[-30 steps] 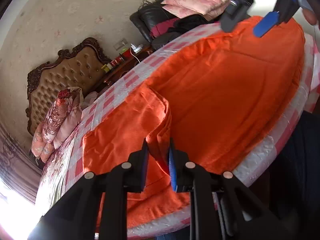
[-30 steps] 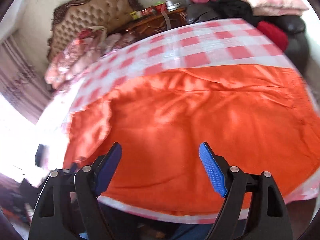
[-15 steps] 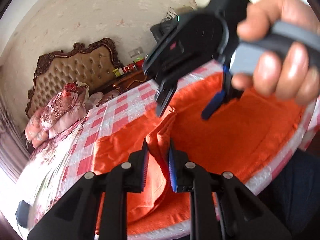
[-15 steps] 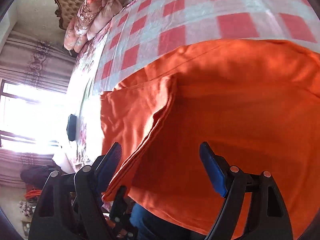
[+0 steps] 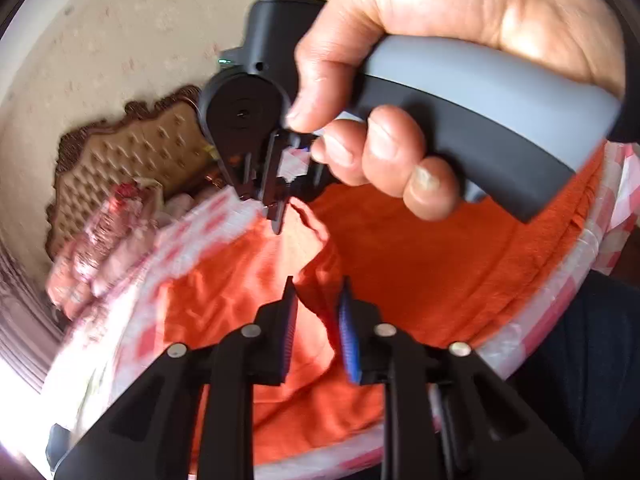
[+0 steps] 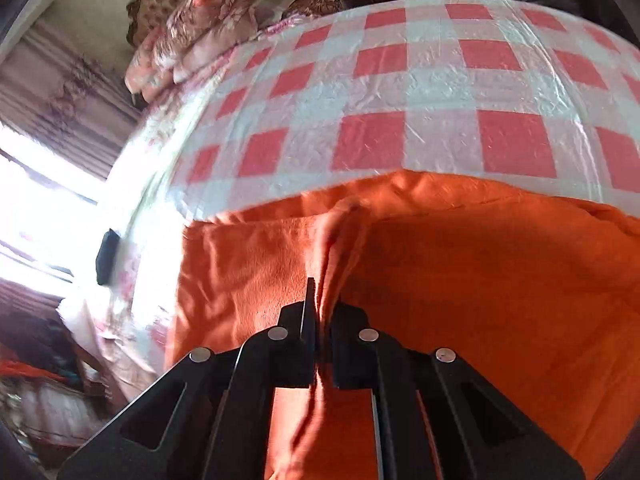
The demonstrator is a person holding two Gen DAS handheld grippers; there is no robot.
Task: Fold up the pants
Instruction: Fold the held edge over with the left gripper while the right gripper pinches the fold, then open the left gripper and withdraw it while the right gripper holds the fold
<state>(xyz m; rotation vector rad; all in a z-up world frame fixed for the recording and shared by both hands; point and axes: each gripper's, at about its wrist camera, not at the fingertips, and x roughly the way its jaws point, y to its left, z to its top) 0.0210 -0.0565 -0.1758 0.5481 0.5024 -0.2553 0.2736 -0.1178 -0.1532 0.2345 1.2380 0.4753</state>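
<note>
Orange pants (image 5: 420,280) lie spread over the near part of a checked bed, with one raised fold standing up from them. My left gripper (image 5: 318,320) has that fold between its blue pads; its jaws are opening, but the cloth still fills the gap. Just beyond it, a hand (image 5: 400,40) holds my right gripper (image 5: 276,220), its tips down on the upper end of the same fold. In the right wrist view the right gripper (image 6: 323,308) is shut, pinching the ridge of the orange pants (image 6: 480,280).
The red-and-white checked bed cover (image 6: 400,100) stretches beyond the pants. Floral pillows (image 6: 200,32) and a tufted headboard (image 5: 132,148) stand at the far end. A small dark object (image 6: 107,256) lies near the bright left edge. A person's dark-clothed leg (image 5: 580,360) is at the right.
The right gripper swung in from the far side of the pants to the raised fold and went from wide open to shut on it. The left gripper kept the fold between its pads.
</note>
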